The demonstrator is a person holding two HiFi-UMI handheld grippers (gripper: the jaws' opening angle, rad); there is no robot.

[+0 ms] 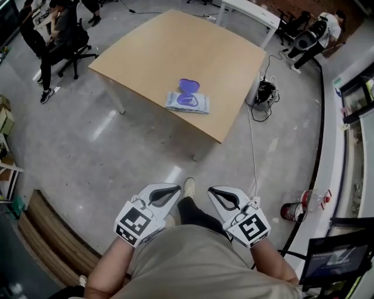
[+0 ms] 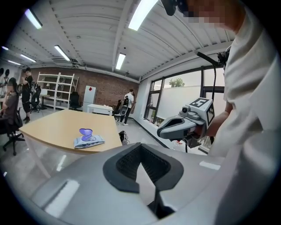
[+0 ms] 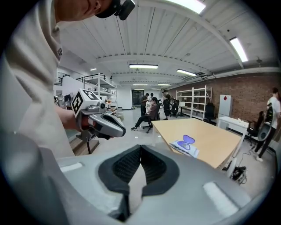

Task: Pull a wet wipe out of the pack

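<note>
The wet wipe pack [image 1: 187, 101] lies flat near the front corner of the wooden table [image 1: 175, 52], and its purple lid [image 1: 188, 86] stands flipped up. It also shows in the left gripper view as the pack [image 2: 89, 139] and in the right gripper view as the pack [image 3: 185, 146]. Both grippers are held close to the person's body, well short of the table. My left gripper [image 1: 175, 188] is shut with nothing in it. My right gripper [image 1: 214, 190] is shut and empty too. Each gripper view shows the jaws meeting at the tip, left gripper [image 2: 140, 145] and right gripper [image 3: 140, 147].
Grey floor lies between me and the table. People sit on office chairs [image 1: 73, 44] at the back left. A white table [image 1: 251, 11] stands behind. A cable [image 1: 252, 146] runs across the floor, a red object [image 1: 290, 211] sits at the right and wooden boards [image 1: 52, 233] at the lower left.
</note>
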